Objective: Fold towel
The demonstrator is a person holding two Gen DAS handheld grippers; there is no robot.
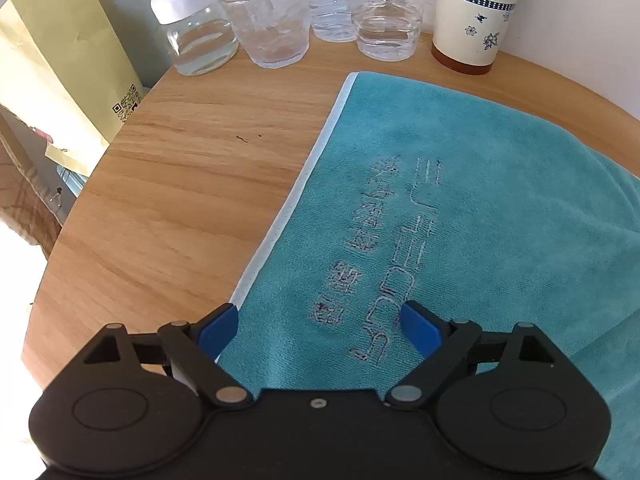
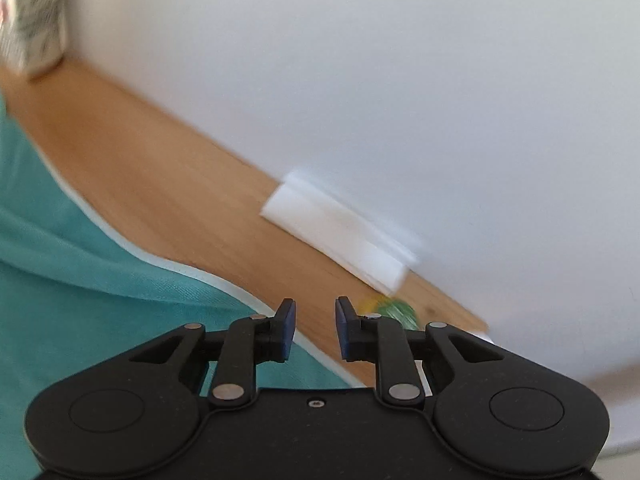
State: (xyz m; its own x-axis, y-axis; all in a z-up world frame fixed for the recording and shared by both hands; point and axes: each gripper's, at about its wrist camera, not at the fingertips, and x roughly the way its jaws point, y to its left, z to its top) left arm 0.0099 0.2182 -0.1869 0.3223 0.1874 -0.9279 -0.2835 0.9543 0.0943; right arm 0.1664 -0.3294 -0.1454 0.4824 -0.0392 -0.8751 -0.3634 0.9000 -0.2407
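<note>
- table (image 1: 168, 200): round wood top, fills the left view
- towel (image 1: 460, 220): teal, flat on the table's right half, long axis running lower right, white hem toward frame left
- left gripper (image 1: 320, 326): jaws wide apart over the near hem
- right gripper (image 2: 316, 330): jaws apart, nothing between, bottom center by the towel's edge

White block (image 2: 340, 228) blurred; towel (image 1: 460, 220) cut off right

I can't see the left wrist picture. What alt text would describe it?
An open left gripper hovers over the near end of a teal towel lying flat on a round wooden table. Clear jars and bottles and a patterned cup stand along the far edge.
</note>
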